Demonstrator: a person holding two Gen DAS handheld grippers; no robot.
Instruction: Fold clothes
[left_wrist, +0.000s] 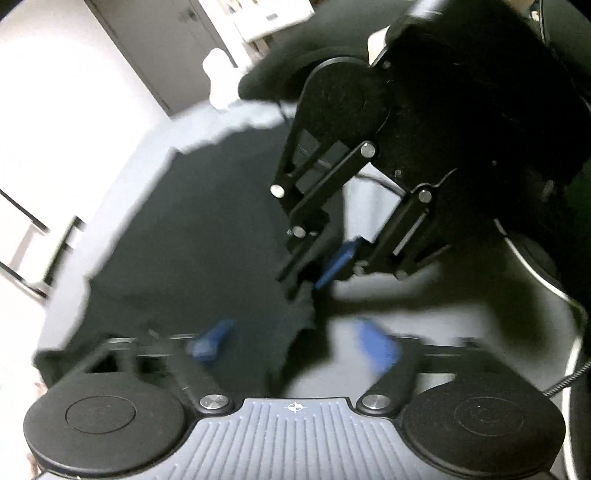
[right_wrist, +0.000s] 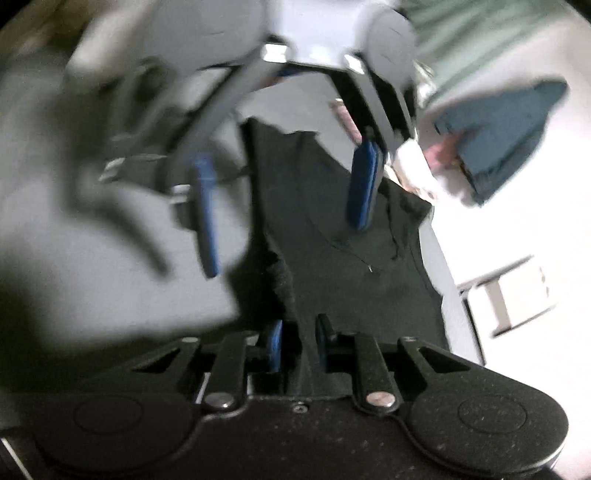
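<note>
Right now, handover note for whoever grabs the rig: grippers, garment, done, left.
Right gripper: shut on the dark garment, pinching its edge.
Left gripper: open, blue pads apart over the cloth, holding nothing.
Garment lies spread on the pale table, one edge lifted at the right gripper. No finished fold visible; frames are blurred.
Left: probably grip with the left, carry the edge across, flatten, repeat.
Other clothes sit beyond.

The right gripper (right_wrist: 295, 343) is closed on a fold of a dark garment (right_wrist: 332, 236), which stretches away over a pale grey table (right_wrist: 110, 277). Facing it, the left gripper (right_wrist: 284, 199) hangs blurred above the cloth with its blue fingers (right_wrist: 362, 184) spread wide. A folded blue-grey cloth (right_wrist: 502, 136) lies off to the right.
</note>
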